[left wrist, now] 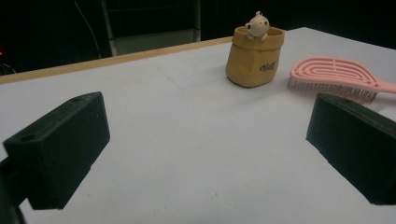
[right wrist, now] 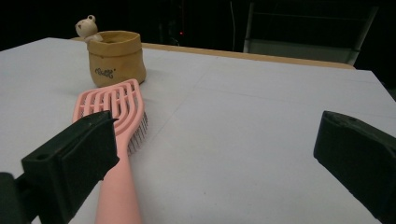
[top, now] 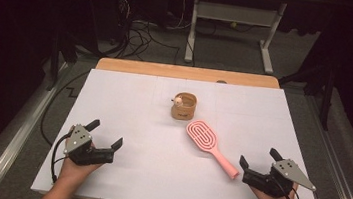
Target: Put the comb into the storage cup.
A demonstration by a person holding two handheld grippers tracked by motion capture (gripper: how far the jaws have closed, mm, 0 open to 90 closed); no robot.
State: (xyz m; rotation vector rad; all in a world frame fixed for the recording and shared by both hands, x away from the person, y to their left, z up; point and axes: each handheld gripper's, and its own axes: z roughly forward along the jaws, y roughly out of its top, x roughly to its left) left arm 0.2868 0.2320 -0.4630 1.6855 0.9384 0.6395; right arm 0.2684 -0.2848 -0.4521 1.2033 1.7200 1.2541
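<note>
High view: white-covered table [top: 120, 173] with a tan pouch-shaped holder [top: 184, 106] near the middle, small bear figure [top: 178, 100] perched on its rim. Pink vented hairbrush [top: 208, 144] lying bristles-down just in front and to the right of the holder, apart from it, handle angled toward the near right. Left gripper [top: 106, 134] resting low at the near left, jaws spread wide, nothing between them. Right gripper [top: 260, 158] at the near right, jaws likewise wide apart and holding nothing, inner jaw tip just beside the handle's butt end. Left gripper view: both black jaws far apart over bare table; holder [left wrist: 255, 56] ahead with the bear [left wrist: 257, 25] peeking over the rim, brush head [left wrist: 332, 77] just right of it. Right gripper view: brush [right wrist: 116, 135] running up from the bottom edge, handle passing just inside the left-hand jaw, head pointing at the holder [right wrist: 115, 57]; contact between jaw and handle not discernible. Judged step: approach to the brush, no grasp yet. Next move probably calls for shifting the right gripper sideways to straddle the handle, lowering to the table and closing across the narrow handle; risk of nudging the brush off line if a jaw tip clips it first.
</note>
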